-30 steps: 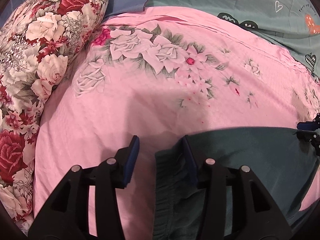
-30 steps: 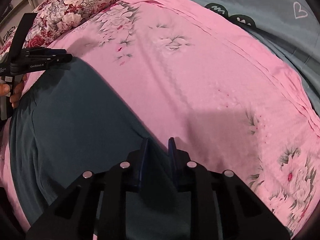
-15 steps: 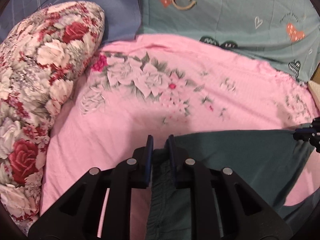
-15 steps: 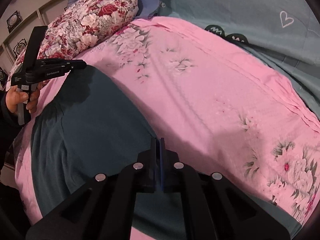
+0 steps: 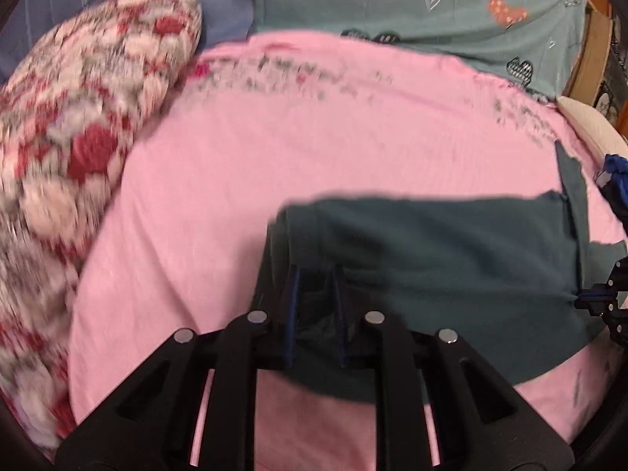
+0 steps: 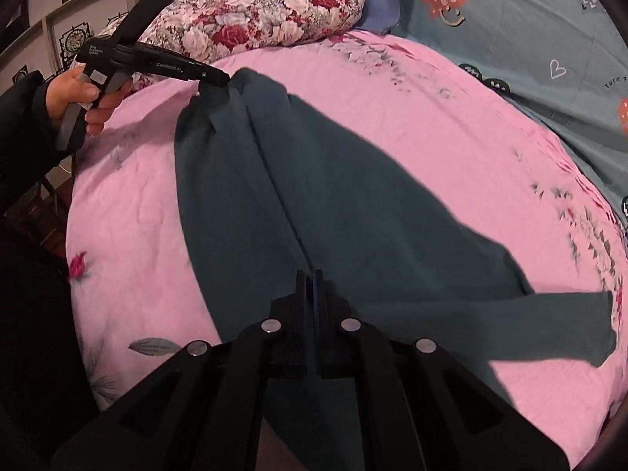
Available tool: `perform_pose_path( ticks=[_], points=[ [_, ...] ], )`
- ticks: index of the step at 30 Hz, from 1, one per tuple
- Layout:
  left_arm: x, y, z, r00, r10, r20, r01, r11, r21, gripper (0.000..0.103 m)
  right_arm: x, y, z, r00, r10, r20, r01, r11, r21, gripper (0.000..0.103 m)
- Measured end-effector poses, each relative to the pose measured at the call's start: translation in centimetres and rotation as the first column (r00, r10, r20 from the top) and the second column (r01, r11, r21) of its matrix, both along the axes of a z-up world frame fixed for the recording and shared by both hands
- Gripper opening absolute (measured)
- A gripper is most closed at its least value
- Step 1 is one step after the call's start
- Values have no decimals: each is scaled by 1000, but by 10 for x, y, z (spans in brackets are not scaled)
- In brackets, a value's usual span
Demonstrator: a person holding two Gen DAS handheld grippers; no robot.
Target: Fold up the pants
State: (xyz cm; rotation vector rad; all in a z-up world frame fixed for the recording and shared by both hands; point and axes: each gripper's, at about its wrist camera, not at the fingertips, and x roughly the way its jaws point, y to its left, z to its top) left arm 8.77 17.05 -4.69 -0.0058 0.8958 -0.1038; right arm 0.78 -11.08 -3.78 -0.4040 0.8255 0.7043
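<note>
Dark teal pants [image 6: 314,196] hang stretched above a pink floral bed sheet [image 6: 451,125]. My left gripper [image 5: 316,274] is shut on the waistband corner of the pants [image 5: 431,251]; it shows in the right wrist view [image 6: 214,78] at the far upper left, held by a hand. My right gripper [image 6: 310,278] is shut on the pants' near edge, its jaws pressed together. It shows at the right edge of the left wrist view [image 5: 596,298]. One leg end [image 6: 569,325] trails to the right on the sheet.
A red and white floral pillow [image 6: 267,11] lies at the head of the bed, also in the left wrist view [image 5: 78,137]. A teal quilt with hearts [image 6: 530,39] lies along the far side. A wall with shelves [image 6: 47,27] is at the left.
Both grippers closed on the pants and lifted them off the sheet. The pants now hang stretched between them, and the left view is blurred by motion.
</note>
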Motion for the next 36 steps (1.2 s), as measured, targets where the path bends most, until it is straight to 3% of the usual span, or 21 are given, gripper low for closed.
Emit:
perform_pose_path(
  ticks=[3,6,10,13,16,17,18,19,20,23,27,29,30,31,33,36],
  points=[
    [-6,8,-8,1000,26,9,-26,998,-50,22,-5,-2,11,999,-26,47,23,998,50,2],
    [-8,13,4,998,47,36,-45,997,-60,19,-3,-11,25,997,-62,48,56,992,112,2],
    [-24,17,25,994,45,104,-42,998,-38,19,-12,-10,26,1000,-17,-15,19,986,165,2],
    [-28,23,16,996,55,73,-52,998,-44,19,-14,-5,17,998,-4,-62,15,985,172,2],
    [-29,25,8,999,25,27,-23,997,-80,19,-18,-5,28,1000,-24,-3,24,985,170,3],
    [-31,24,7,1000,6,12,-5,996,-86,21,-19,-8,35,999,-32,29,26,986,164,6],
    [-33,22,6,1000,-10,-2,10,996,-86,36,-19,-11,41,997,-36,62,26,988,149,32],
    [-34,20,4,1000,-13,-12,12,996,-84,58,-18,-14,44,994,-42,101,29,991,128,60],
    [-36,19,3,1000,-11,-14,10,997,-79,64,-18,-18,47,990,-34,134,21,995,98,67],
    [-40,16,1,999,-27,-22,24,994,-111,64,0,-23,47,989,45,139,-45,999,-4,69],
    [-36,12,-4,999,-23,-48,15,986,-169,63,30,-15,37,987,155,37,-152,986,-62,67],
    [-29,12,-13,996,-2,-88,-15,983,-183,49,38,-3,22,980,199,-27,-201,970,-139,44],
    [-26,12,-17,994,17,-104,-36,984,-176,34,42,2,15,974,212,-73,-222,961,-163,9],
    [-24,13,-17,994,34,-102,-51,984,-169,19,44,7,12,972,215,-90,-229,956,-182,2],
    [-19,19,-15,992,53,-111,-73,980,-183,13,42,11,19,972,225,-63,-233,953,-195,2],
    [-10,25,3,995,79,-66,-89,983,-158,10,47,4,46,985,173,-7,-173,977,-126,2]
  ],
)
